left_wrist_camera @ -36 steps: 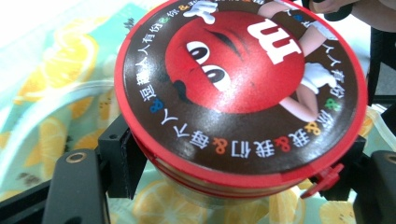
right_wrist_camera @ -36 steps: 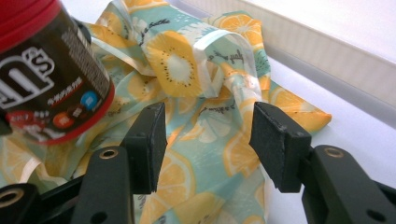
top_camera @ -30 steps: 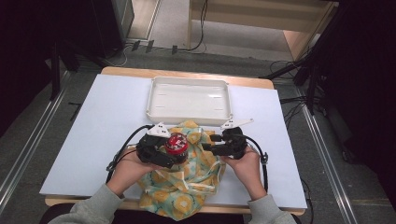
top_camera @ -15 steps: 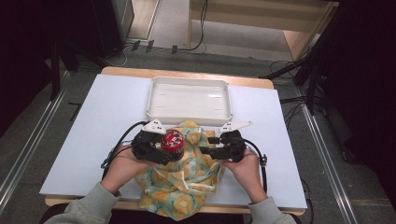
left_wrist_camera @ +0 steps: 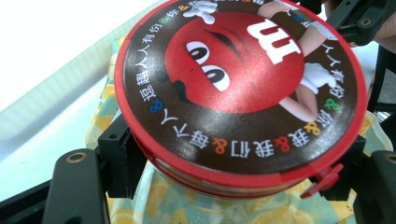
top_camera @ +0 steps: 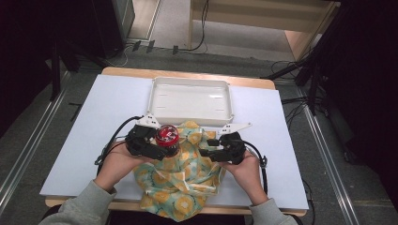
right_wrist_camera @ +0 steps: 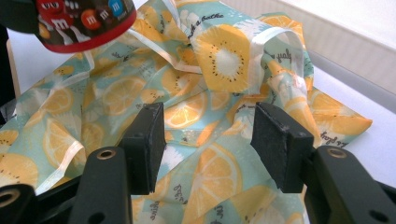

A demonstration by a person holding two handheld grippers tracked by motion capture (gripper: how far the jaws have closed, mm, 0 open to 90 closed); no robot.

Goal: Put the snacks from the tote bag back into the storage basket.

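A round candy jar with a red lid (top_camera: 167,136) (left_wrist_camera: 240,88) is held over a crumpled lemon-print plastic bag (top_camera: 187,176) (right_wrist_camera: 205,93) near the table's front edge. My left gripper (top_camera: 159,145) (left_wrist_camera: 233,163) is shut on the jar, its pads pressing the sides just under the lid. The jar's lower part (right_wrist_camera: 79,21) shows at the top left of the right gripper view. My right gripper (top_camera: 211,152) (right_wrist_camera: 208,147) stands open just above the bag's right side, with a fold of the bag lying between and below its jaws.
A white rectangular tray (top_camera: 190,97) stands empty behind the bag, at the middle of the white table cover (top_camera: 108,108). Cables trail from both grippers across the table. Bare table lies to the left and right of the bag.
Both grippers have shifted slightly left and down over the bag, the left one carrying the jar with it. The right gripper has drawn a little closer to the bag.
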